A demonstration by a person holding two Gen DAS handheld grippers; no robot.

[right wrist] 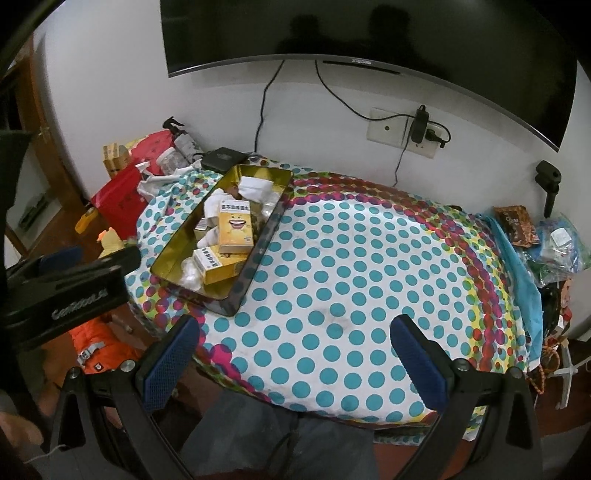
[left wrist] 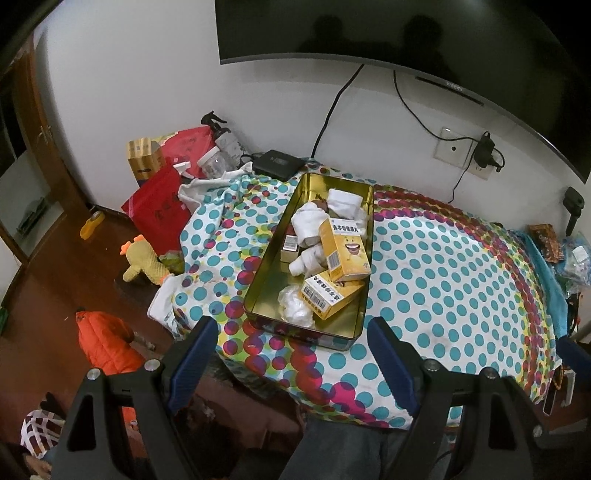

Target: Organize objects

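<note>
Blue-padded fingers (left wrist: 194,345) of the left tool (left wrist: 295,345) stand wide apart and hold nothing; they sit above the near edge of the tabletop (left wrist: 443,280), which carries a polka-dot cloth. Directly ahead of this tool, between its two fingers in the left wrist view, lies the gold tin (left wrist: 273,280), a long rectangular tray set lengthwise away from the camera on the left part of the tabletop.

Contents of the gold tin:
- One yellow box with a smiling face (left wrist: 345,251) leans across the middle, resting on other items.
- A second yellow box (left wrist: 330,297) lies beneath and nearer, its barcode facing up.
- White rolled cloths (left wrist: 345,201) fill the far end and centre.
- A crumpled clear wrapper (left wrist: 295,308) sits at the near end, touching the second yellow box.

The right tool (right wrist: 295,350) is also spread open and empty. It sits over the near middle of the tabletop, well to the right of the gold tin. The body of the left tool shows at the left edge of the right wrist view.

Beyond the tin, a black device (left wrist: 279,162) rests against the wall below the television (left wrist: 369,33). Red bags (left wrist: 162,210) and a spray bottle (left wrist: 225,136) stand left of the tabletop. A yellow plush toy (left wrist: 142,264) and an orange jacket (left wrist: 107,339) lie on the floor.
</note>
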